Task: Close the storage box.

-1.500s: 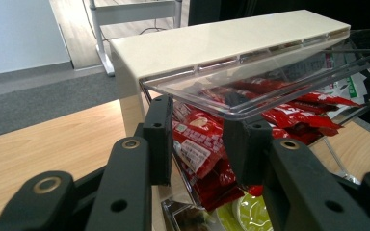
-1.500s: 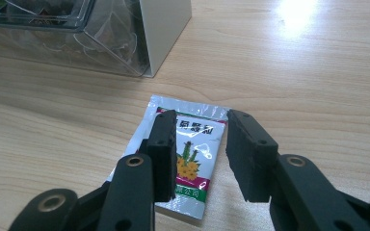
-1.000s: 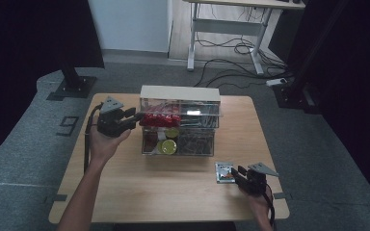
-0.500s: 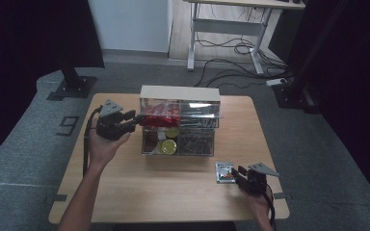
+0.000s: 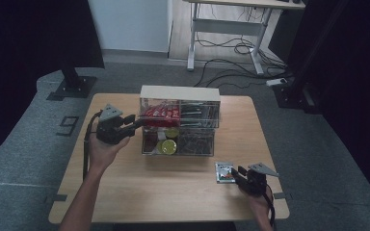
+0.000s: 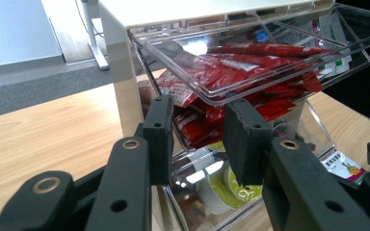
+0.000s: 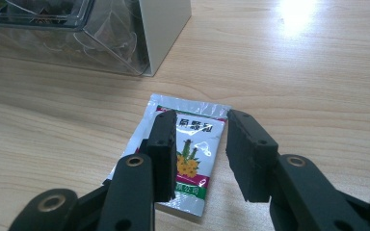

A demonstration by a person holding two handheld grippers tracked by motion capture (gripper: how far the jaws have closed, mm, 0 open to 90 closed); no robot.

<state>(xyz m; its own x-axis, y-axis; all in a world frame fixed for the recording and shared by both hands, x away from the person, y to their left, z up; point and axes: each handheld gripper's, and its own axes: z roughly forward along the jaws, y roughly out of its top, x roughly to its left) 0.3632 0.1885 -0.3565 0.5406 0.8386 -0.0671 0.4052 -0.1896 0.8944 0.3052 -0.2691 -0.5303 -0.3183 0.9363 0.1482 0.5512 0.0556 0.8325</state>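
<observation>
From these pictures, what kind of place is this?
Probably a lab or recording room: dark curtains around one wooden table, a desk frame with loose cables on grey carpet.

Left gripper jaws parted — red sachets in clear bin ahead.

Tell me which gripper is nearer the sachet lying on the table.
Right. The right gripper hovers directly over the sachet, jaws apart. The left gripper is across the table at the clear organizer.
</observation>
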